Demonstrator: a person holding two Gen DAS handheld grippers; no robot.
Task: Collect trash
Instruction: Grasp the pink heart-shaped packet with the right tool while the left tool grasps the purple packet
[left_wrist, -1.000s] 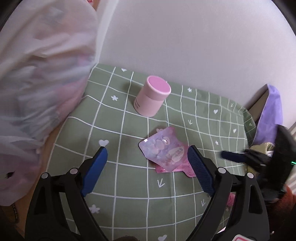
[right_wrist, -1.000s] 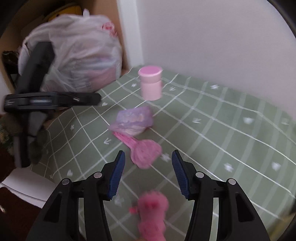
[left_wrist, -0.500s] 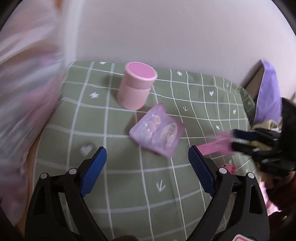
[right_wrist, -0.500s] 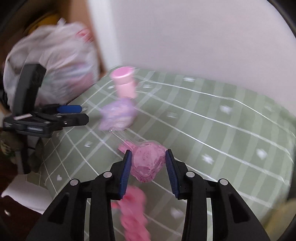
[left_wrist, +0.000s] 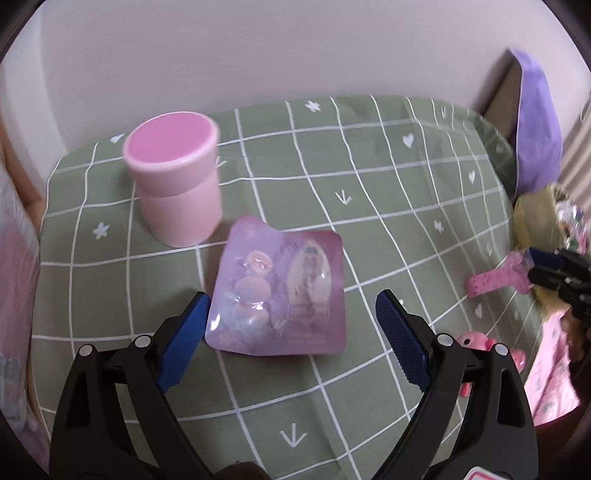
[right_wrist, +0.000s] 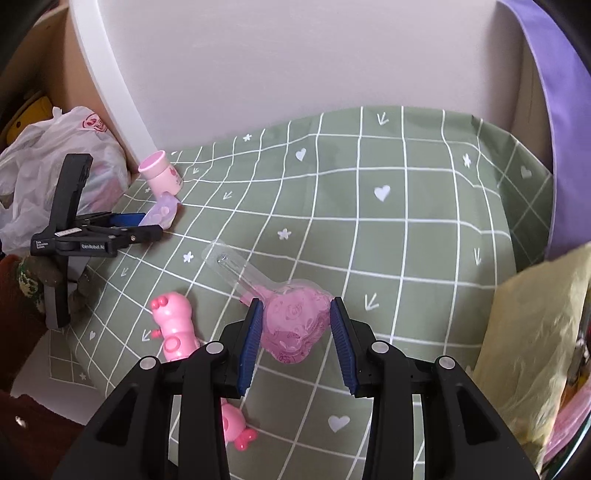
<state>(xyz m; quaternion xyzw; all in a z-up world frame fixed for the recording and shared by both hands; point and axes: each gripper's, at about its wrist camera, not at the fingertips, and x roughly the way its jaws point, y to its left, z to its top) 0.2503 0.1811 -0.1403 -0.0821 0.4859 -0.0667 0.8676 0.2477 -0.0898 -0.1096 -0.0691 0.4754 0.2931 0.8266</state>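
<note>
Change since a second ago: the right gripper (right_wrist: 295, 341) had closed round the pink blister wrapper (right_wrist: 295, 325), which lay loose on the cloth before; the left gripper (left_wrist: 291, 336) had come over the purple packet (left_wrist: 280, 291), which then lay ahead of its fingers.
Right gripper, state: jaws at a middling gap, pads pressed against both flanks of the wrapper's bulbous pink body.
Left gripper, state: jaws wide, nothing clamped; the packet lay between the fingers, its left edge just beside the left pad.
Pink blister wrapper, place: at the centre of the right wrist view, clear neck pointing to 10 o'clock over the green checked cloth (right_wrist: 424, 229).
Purple packet, place: flat on the cloth at the centre of the left wrist view; pink lidded cup (left_wrist: 173, 181) near it at 10 o'clock.
Handling, wrapper: judged light, thin, springy plastic; likely to buckle or slide out under hard pressure. The broad body was the better hold than the narrow clear neck.
Handling, packet: judged light, glossy, flat and flexible; hard to lift from flat, so best taken by its raised far edge or pinched across its width.
Other stock: pink pig toy (right_wrist: 173, 325) at 9 o'clock of the right gripper; white plastic bag (right_wrist: 55, 166) at far left; yellow bag (right_wrist: 535, 350) at 3 o'clock.
</note>
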